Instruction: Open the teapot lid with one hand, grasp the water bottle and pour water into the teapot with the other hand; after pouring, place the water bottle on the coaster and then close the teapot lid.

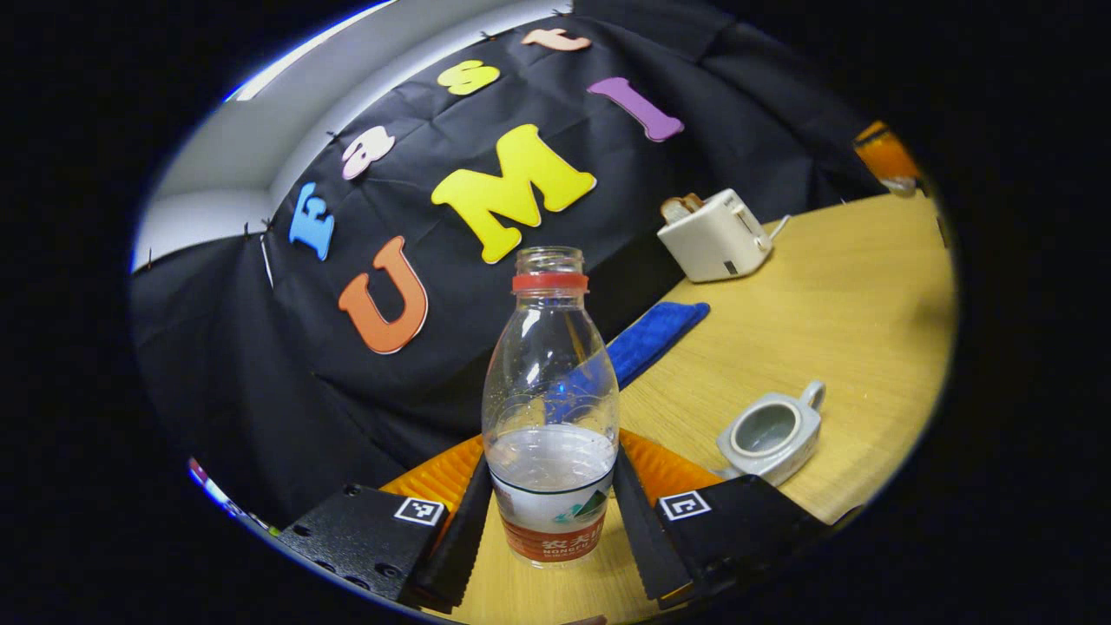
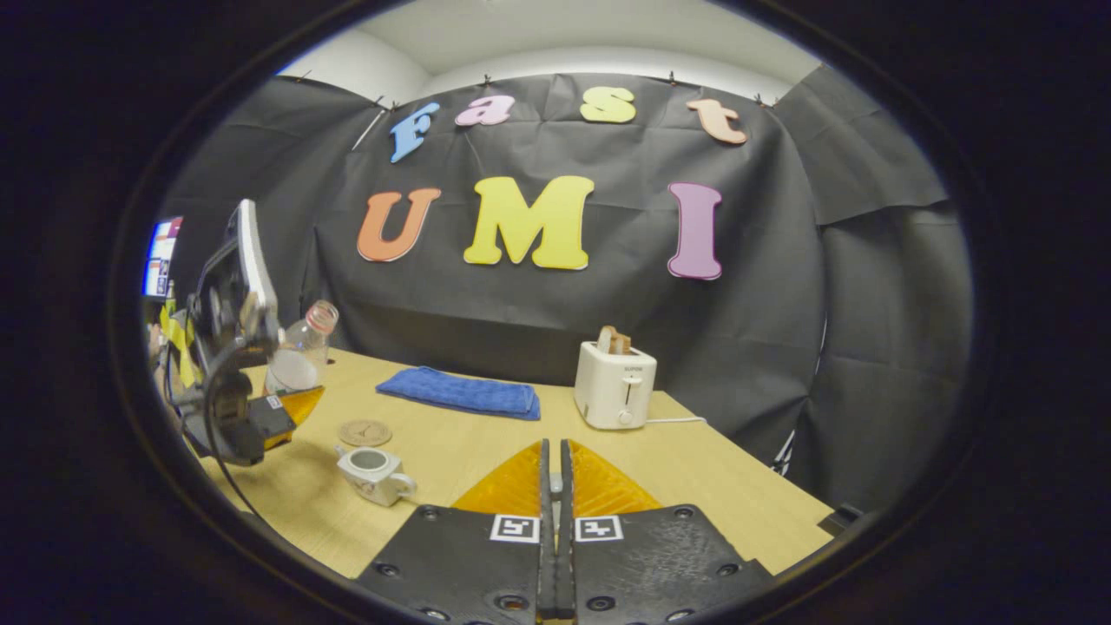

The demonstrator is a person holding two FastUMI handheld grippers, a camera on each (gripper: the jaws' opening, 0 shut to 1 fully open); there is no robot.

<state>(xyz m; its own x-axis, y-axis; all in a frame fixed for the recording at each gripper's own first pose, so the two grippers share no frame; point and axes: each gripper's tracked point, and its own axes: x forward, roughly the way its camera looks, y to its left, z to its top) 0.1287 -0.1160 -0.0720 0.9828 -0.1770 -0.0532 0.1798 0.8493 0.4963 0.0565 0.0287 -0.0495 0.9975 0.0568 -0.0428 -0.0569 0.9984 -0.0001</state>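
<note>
The water bottle (image 1: 550, 417), uncapped and partly full, sits upright between the fingers of the left claw (image 1: 550, 512), which are clamped on its lower body; in the right gripper view it is held above the tabletop (image 2: 694, 469). The teapot (image 2: 375, 473) stands open on the tabletop, its lid off, near a round coaster (image 2: 364, 432). The right claw (image 2: 553, 486) has its fingers pressed together on nothing. Farther back lie a blue towel (image 2: 460, 392) and a toaster (image 2: 615, 382).
</note>
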